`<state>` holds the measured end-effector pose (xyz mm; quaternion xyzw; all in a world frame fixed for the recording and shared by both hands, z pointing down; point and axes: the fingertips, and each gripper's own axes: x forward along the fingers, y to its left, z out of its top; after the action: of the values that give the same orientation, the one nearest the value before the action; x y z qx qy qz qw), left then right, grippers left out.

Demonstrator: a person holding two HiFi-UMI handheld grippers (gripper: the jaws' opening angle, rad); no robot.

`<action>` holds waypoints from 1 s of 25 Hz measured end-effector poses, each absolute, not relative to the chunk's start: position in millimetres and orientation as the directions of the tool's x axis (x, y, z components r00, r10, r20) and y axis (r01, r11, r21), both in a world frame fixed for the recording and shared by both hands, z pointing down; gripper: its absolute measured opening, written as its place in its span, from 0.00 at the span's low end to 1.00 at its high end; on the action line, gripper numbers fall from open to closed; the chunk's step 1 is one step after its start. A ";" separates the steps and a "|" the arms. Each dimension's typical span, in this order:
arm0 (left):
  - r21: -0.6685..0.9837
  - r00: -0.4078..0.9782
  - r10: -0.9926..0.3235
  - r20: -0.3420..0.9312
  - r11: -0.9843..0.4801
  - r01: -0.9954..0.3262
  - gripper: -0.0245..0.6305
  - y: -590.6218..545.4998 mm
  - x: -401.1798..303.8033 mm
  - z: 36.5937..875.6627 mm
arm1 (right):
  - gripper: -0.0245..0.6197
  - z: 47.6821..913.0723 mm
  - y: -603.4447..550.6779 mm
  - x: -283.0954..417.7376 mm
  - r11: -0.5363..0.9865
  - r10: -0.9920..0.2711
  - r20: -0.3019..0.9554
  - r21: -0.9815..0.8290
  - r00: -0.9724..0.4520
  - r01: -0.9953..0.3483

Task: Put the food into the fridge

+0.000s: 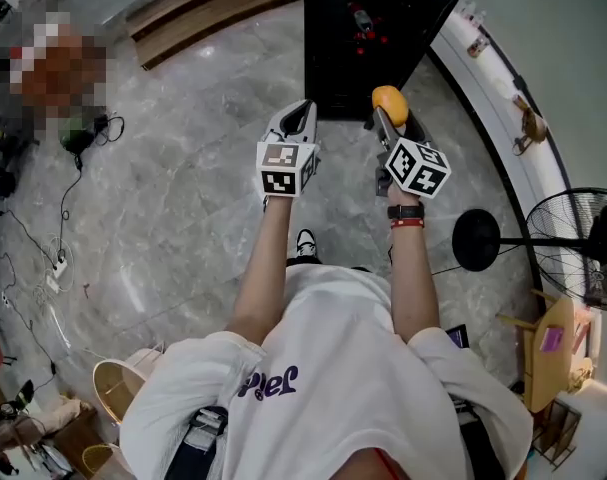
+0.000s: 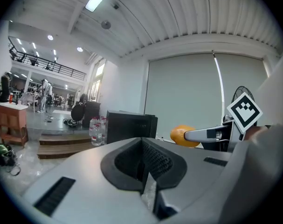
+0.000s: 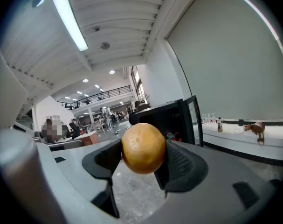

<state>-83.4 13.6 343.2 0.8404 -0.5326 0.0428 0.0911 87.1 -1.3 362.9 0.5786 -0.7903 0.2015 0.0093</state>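
Note:
An orange [image 3: 143,148] sits between the pads of my right gripper [image 3: 142,154], which is shut on it; the fruit shows again in the head view as an orange [image 1: 390,104] ahead of the right gripper [image 1: 393,118]. A small black fridge [image 1: 368,38] stands on the floor just ahead, its door [image 1: 438,13] swung open to the right, with items on its shelf. The same fridge [image 3: 167,118] lies straight past the orange. My left gripper [image 1: 299,120] is held level beside the right one, jaws together and empty; its view shows the left gripper [image 2: 148,164] shut, with the orange [image 2: 183,135] off to its right.
A floor fan [image 1: 573,243] with a round base stands at the right. A curved white ledge [image 1: 503,118] with small items runs behind the fridge. Wooden steps [image 1: 213,8] lie at the back, cables [image 1: 53,238] trail at the left, and water bottles [image 2: 97,130] stand by the steps.

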 end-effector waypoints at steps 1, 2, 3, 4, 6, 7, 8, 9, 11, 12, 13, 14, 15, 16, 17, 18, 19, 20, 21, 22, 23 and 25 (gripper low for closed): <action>0.108 0.434 -0.885 0.167 -0.421 -0.901 0.07 7.1 -86.8 346.1 | 0.52 364.5 -8.3 83.2 0.251 -0.911 0.245 -0.307 -0.331 -0.918; 0.107 0.438 -0.883 0.167 -0.426 -0.898 0.07 1.0 -90.8 349.4 | 0.52 367.0 -14.4 79.1 0.252 -0.912 0.243 -0.306 -0.331 -0.918; 0.105 0.442 -0.881 0.169 -0.430 -0.897 0.07 -4.5 -95.2 352.7 | 0.52 370.3 -19.7 74.8 0.253 -0.911 0.244 -0.305 -0.332 -0.918; 0.100 0.447 -0.878 0.172 -0.435 -0.895 0.07 -9.9 -99.2 355.3 | 0.52 373.8 -24.7 70.8 0.254 -0.910 0.246 -0.304 -0.333 -0.918; 0.086 0.457 -0.872 0.176 -0.449 -0.890 0.07 -22.4 -102.8 357.6 | 0.52 378.6 -36.3 66.3 0.249 -0.909 0.251 -0.312 -0.332 -0.917; 0.083 0.462 -0.869 0.177 -0.454 -0.887 0.07 -29.4 -102.3 357.9 | 0.52 380.0 -42.8 65.9 0.244 -0.909 0.254 -0.318 -0.330 -0.916; 0.085 0.467 -0.866 0.178 -0.459 -0.884 0.07 -36.0 -100.7 358.7 | 0.52 381.6 -49.4 65.8 0.240 -0.909 0.257 -0.321 -0.328 -0.916; 0.086 0.471 -0.864 0.178 -0.463 -0.882 0.07 -43.0 -98.5 360.0 | 0.52 383.4 -56.6 65.4 0.241 -0.908 0.259 -0.322 -0.330 -0.915; 0.090 0.476 -0.862 0.172 -0.468 -0.879 0.07 -61.4 -93.0 362.8 | 0.52 385.6 -76.0 63.7 0.258 -0.904 0.254 -0.318 -0.344 -0.912; 0.095 0.477 -0.863 0.167 -0.468 -0.879 0.07 -72.0 -89.9 365.1 | 0.52 386.8 -86.8 63.2 0.269 -0.902 0.250 -0.314 -0.352 -0.911; 0.103 0.479 -0.862 0.165 -0.468 -0.878 0.07 -82.2 -87.0 368.7 | 0.52 389.4 -96.9 63.0 0.277 -0.899 0.250 -0.309 -0.359 -0.910; 0.110 0.479 -0.862 0.165 -0.467 -0.877 0.07 -92.1 -84.6 373.2 | 0.52 393.0 -106.5 62.5 0.285 -0.895 0.254 -0.306 -0.366 -0.908; 0.117 0.478 -0.863 0.165 -0.464 -0.878 0.07 -102.3 -83.4 377.4 | 0.52 396.9 -116.3 61.3 0.292 -0.890 0.258 -0.308 -0.375 -0.906; 0.121 0.475 -0.865 0.163 -0.460 -0.880 0.07 -112.9 -83.2 380.5 | 0.52 400.5 -126.8 59.5 0.300 -0.885 0.262 -0.313 -0.385 -0.901; 0.125 0.469 -0.868 0.161 -0.454 -0.882 0.07 -123.5 -83.6 382.7 | 0.52 403.8 -137.7 57.2 0.307 -0.879 0.265 -0.321 -0.397 -0.896; 0.128 0.463 -0.872 0.159 -0.447 -0.885 0.07 -134.1 -84.0 384.4 | 0.52 407.1 -148.6 55.1 0.314 -0.873 0.268 -0.329 -0.407 -0.891; 0.131 0.458 -0.875 0.158 -0.441 -0.888 0.07 -144.4 -83.7 386.2 | 0.52 410.7 -159.5 53.5 0.320 -0.868 0.271 -0.333 -0.415 -0.887; 0.132 0.455 -0.876 0.159 -0.437 -0.890 0.07 -154.2 -82.3 389.0 | 0.52 415.1 -170.0 52.5 0.325 -0.863 0.277 -0.335 -0.422 -0.885; 0.133 0.454 -0.876 0.162 -0.436 -0.890 0.07 -163.6 -79.8 393.3 | 0.52 420.5 -180.0 52.1 0.328 -0.858 0.284 -0.336 -0.427 -0.883; 0.134 0.455 -0.875 0.167 -0.437 -0.889 0.07 -172.9 -77.0 398.7 | 0.52 426.4 -189.8 51.8 0.332 -0.853 0.292 -0.337 -0.432 -0.881; 0.134 0.457 -0.873 0.173 -0.439 -0.889 0.07 -182.2 -74.6 404.4 | 0.52 432.1 -199.4 50.9 0.335 -0.848 0.298 -0.337 -0.438 -0.880; 0.138 0.460 -0.868 0.184 -0.441 -0.887 0.07 -198.3 -72.4 415.6 | 0.52 442.7 -216.3 47.0 0.347 -0.839 0.310 -0.329 -0.448 -0.878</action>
<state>-72.4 -198.3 415.6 0.8477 -0.5177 0.0430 0.1075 47.0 -216.3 442.7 0.5238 -0.8196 0.2283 0.0432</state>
